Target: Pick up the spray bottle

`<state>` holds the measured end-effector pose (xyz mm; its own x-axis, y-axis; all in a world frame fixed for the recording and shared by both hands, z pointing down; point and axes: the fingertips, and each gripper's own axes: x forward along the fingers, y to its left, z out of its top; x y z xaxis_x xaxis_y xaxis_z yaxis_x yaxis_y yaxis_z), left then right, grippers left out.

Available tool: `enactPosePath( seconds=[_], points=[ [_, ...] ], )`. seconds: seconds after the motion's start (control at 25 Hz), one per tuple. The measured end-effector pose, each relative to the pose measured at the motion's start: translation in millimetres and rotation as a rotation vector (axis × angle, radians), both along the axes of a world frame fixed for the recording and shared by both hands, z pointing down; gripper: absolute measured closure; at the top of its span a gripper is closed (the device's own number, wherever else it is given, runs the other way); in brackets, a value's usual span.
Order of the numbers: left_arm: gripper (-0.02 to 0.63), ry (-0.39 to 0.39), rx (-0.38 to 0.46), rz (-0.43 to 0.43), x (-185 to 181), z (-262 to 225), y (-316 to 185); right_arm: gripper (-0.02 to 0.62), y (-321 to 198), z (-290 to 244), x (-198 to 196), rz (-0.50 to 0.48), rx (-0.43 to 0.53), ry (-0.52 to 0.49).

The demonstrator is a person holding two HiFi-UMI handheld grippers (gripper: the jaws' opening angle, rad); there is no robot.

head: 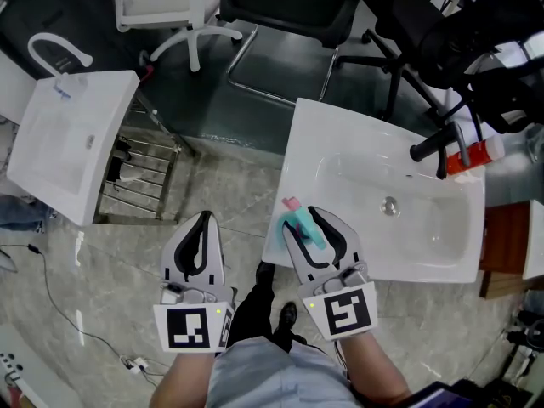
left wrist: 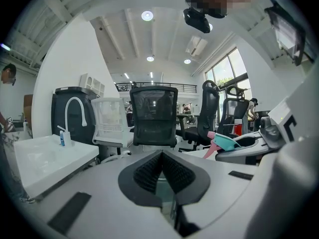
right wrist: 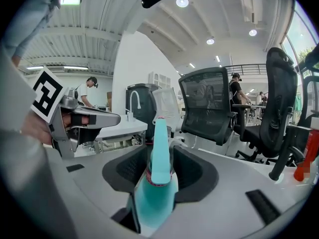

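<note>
A teal spray bottle [head: 308, 230] with a pink nozzle stands at the front left rim of the white sink [head: 308, 126]. My right gripper [head: 302, 219] reaches in from the near side, and its jaws hold the bottle's neck on both sides. In the right gripper view the spray bottle [right wrist: 159, 153] fills the gap between the dark pads, nozzle pointing away. The left gripper [head: 202, 219] hangs over the floor to the left of the sink, shut and empty. From the left gripper view the spray bottle [left wrist: 224, 142] shows at the right, inside the other gripper.
A black faucet [head: 429, 147] and a red bottle [head: 476, 154] stand at the sink's far right. A second white basin [head: 68, 143] on a metal frame is at the left. Office chairs [head: 280, 7] stand beyond on the dark floor. A cable [head: 59, 304] runs across the tiles.
</note>
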<state>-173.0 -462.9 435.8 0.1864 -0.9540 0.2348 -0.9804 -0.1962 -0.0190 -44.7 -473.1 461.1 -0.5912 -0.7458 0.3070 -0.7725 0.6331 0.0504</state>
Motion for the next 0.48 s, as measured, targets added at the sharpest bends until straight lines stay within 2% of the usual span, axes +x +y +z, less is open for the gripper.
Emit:
enactPosePath(
  seconds=[0.48],
  points=[
    [0.588, -0.007, 0.001, -0.015, 1.0, -3.2, 2.9, 0.442, 0.4, 1.0, -0.3, -0.029, -0.006, 0.010]
  ],
)
